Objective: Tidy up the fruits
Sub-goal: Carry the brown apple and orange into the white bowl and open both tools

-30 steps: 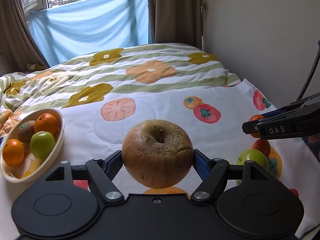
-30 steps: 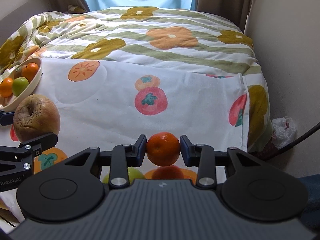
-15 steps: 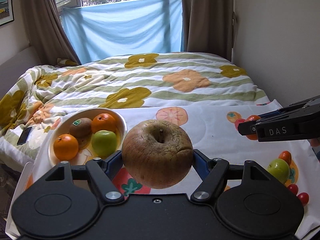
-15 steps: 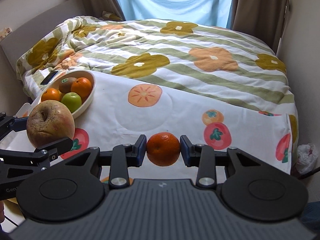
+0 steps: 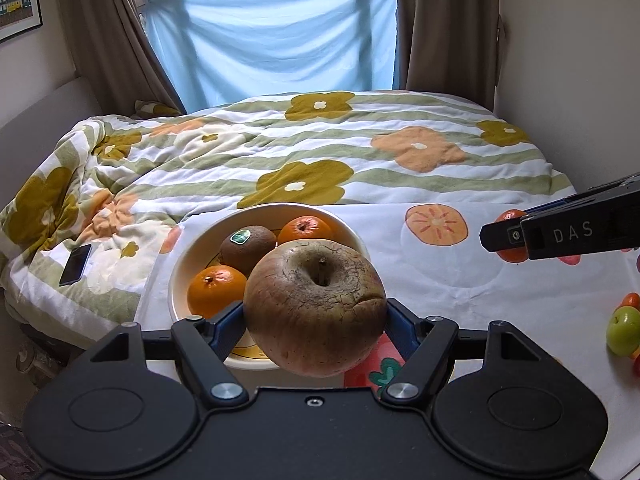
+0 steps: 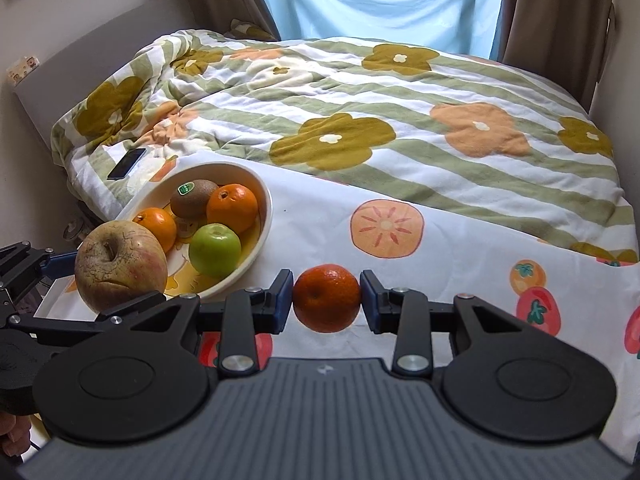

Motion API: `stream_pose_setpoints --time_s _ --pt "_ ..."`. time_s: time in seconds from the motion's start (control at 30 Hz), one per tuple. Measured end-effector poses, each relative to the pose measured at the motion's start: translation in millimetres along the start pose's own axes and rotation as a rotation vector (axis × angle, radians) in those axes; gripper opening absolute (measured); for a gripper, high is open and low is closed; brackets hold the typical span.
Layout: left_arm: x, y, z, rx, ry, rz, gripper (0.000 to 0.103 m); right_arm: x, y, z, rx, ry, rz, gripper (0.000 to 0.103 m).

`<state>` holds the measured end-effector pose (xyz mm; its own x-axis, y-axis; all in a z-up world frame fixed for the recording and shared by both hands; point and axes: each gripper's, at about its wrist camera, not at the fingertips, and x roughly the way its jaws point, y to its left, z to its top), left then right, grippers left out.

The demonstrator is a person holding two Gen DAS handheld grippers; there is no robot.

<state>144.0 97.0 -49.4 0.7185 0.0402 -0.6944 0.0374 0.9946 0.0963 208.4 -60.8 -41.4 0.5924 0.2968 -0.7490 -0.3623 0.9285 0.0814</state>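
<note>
A large wrinkled apple is clamped between the two fingers of the left gripper, stem hollow upward, and is held in the air over the near rim of a cream bowl. In the right wrist view the same apple is seen at the bowl's near left edge, above it rather than resting in it.

A small orange is pinched between the blue pads of the right gripper and is held clear of the white fruit-print cloth, to the right of the bowl.

Four fruits are held in the bowl: a kiwi with a green sticker at the back, an orange beside it, a second orange at the left, and a green apple at the front. In the left wrist view the green apple is hidden behind the gripped one.

At the far right edge of the left wrist view, a loose green apple is seen on the cloth with what may be a small orange fruit just behind it; the edge distortion leaves this uncertain.

A dark phone lies on the flowered quilt beyond the bowl.
</note>
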Motion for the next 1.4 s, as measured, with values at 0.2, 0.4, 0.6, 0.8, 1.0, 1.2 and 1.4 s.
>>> stream_pose_setpoints --time_s 0.2,0.4,0.6,0.8,1.0,1.2,1.4 --pt "26.0 27.3 -1.6 0.027 0.026 -0.016 0.078 28.3 28.0 14.1 0.013 0.020 0.000 0.051" --pt "50.4 38.7 -5.6 0.078 0.041 -0.038 0.078 52.5 50.0 22.7 0.017 0.039 -0.005 0.051" --pt "62.1 40.5 -8.4 0.120 0.047 -0.078 0.078 61.7 60.3 27.8 0.019 0.045 -0.018 0.051" --pt "57.0 41.1 -5.4 0.155 0.008 -0.094 0.089 64.2 65.2 34.0 0.019 0.040 -0.028 0.051" --pt "50.4 53.0 3.4 0.117 -0.007 -0.091 0.097 65.4 73.0 42.7 0.001 0.029 -0.019 0.051" --pt "46.8 67.5 1.8 0.077 0.006 -0.079 0.097 71.5 85.3 48.1 -0.025 0.028 0.002 0.051" --pt "45.1 78.7 -1.7 0.035 0.022 -0.082 0.097 85.1 100.5 53.6 -0.037 0.042 0.038 0.051"
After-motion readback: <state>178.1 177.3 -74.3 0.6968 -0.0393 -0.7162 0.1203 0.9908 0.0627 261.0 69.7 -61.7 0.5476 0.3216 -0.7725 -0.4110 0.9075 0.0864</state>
